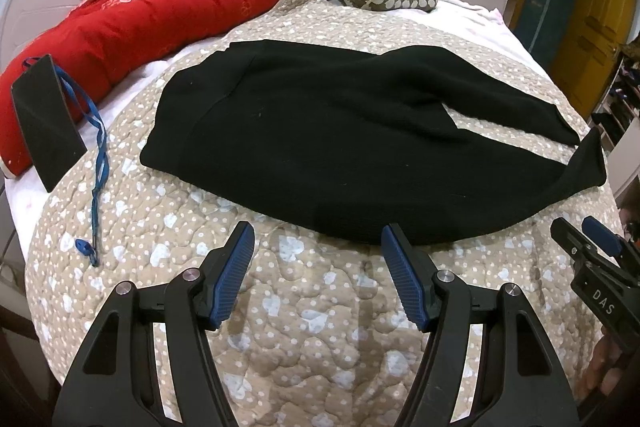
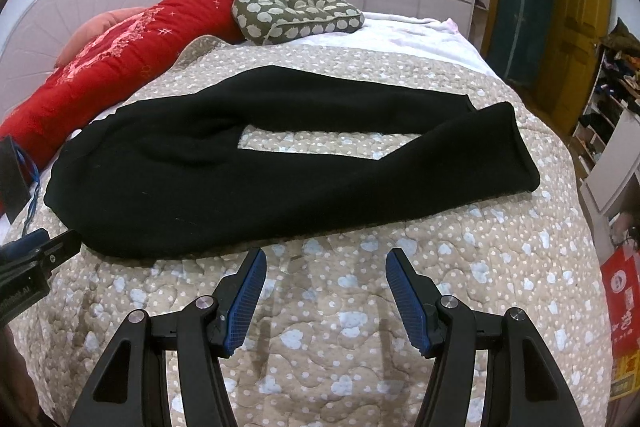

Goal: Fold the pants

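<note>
While both grippers hover over the quilt [image 2: 320, 347], the left gripper [image 1: 318, 251] and right gripper [image 2: 325, 271] gape empty. Just beyond lie the black pants [image 2: 208, 183], spread flat, legs apart. Farther back rest a red comforter [image 1: 152, 7] and pillow [image 2: 296, 13].

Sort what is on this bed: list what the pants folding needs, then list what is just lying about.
Needed: black pants, spread flat on the quilt; left gripper and right gripper, both open and empty.

Lying about: red duvet, green patterned cushion, black box, blue cord.
</note>
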A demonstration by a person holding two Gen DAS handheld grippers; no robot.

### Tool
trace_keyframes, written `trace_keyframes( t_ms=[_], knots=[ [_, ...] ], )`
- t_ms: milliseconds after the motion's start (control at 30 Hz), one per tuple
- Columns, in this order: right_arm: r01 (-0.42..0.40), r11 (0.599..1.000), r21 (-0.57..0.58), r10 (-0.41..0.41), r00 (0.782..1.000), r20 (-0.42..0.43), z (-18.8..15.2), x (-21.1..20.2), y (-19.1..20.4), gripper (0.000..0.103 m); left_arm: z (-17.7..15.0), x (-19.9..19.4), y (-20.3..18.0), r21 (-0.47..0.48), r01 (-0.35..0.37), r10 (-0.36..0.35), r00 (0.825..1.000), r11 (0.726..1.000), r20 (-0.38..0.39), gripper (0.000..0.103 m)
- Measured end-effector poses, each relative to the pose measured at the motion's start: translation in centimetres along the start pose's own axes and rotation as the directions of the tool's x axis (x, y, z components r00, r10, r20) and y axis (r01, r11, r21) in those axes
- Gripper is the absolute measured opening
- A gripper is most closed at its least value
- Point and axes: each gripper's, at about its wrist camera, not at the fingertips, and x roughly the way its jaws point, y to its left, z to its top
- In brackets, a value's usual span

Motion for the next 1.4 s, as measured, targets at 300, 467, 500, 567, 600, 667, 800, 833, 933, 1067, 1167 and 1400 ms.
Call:
trace_keyframes(
  t_ms=[300,467,500,567,600,667,800,833,933,1067,1167,1400],
  knots=[
    [-0.001,1.0,0.016,0.001,1.0,-0.011,-0.1,0.1,-0.7,0.06,0.0,0.1,0.5,-0.013,-0.001,0.0,1.0,1.0,-0.007,0.066],
    [0.037,0.996,0.075,-0.035,0.999,-0.023,-0.4,0.2,-2.9,0.06,0.3,-0.5,2.5,-0.057,-0.011,0.011,1.0,0.998,0.005,0.066],
    [0.039,0.995,0.093,-0.036,0.999,-0.033,-0.4,0.3,-3.4,0.06,0.4,-0.5,3.0,-0.073,-0.011,0.011,1.0,0.997,0.002,0.066],
    [0.047,0.99,0.137,-0.042,0.998,-0.04,-0.5,0.5,-5.0,0.06,0.5,-0.4,4.1,-0.115,-0.006,0.005,1.0,0.993,-0.007,0.066],
    [0.05,0.986,0.161,-0.044,0.998,-0.044,-0.6,0.6,-5.9,0.06,0.5,-0.4,4.7,-0.14,-0.004,0.002,1.0,0.99,-0.014,0.066],
    [0.048,0.976,0.212,-0.035,0.997,-0.064,-0.7,0.7,-7.3,0.06,0.4,-0.2,6.0,-0.201,-0.001,-0.005,1.0,0.98,-0.03,0.066],
    [0.048,0.95,0.31,-0.021,0.996,-0.09,-0.4,0.9,-9.9,0.06,0.3,0.4,7.5,-0.28,-0.003,-0.011,0.999,0.96,-0.047,0.066],
    [0.056,0.943,0.329,-0.026,0.995,-0.094,-0.1,0.7,-10.5,0.06,0.3,0.6,7.7,-0.281,-0.012,-0.003,0.999,0.96,-0.053,0.066],
    [0.024,0.933,0.36,-0.007,0.999,-0.049,1.2,-0.1,-11.4,0.06,0.5,1.0,7.8,-0.294,-0.017,-0.003,0.998,0.956,-0.066,0.066],
    [0.073,0.94,0.333,-0.078,0.997,0.002,5.2,-0.8,-11.3,0.06,0.8,1.0,7.6,-0.286,-0.025,0.008,0.998,0.958,-0.062,0.066],
    [0.116,0.963,0.244,-0.124,0.992,0.017,8.4,0.3,-10.0,0.06,0.9,1.2,7.5,-0.278,-0.024,0.005,0.998,0.96,-0.068,0.066],
    [0.244,0.969,0.038,-0.234,0.956,-0.176,7.0,5.5,-10.1,0.06,1.1,1.2,7.2,-0.243,-0.043,0.03,0.998,0.969,-0.057,0.067]
  ],
)
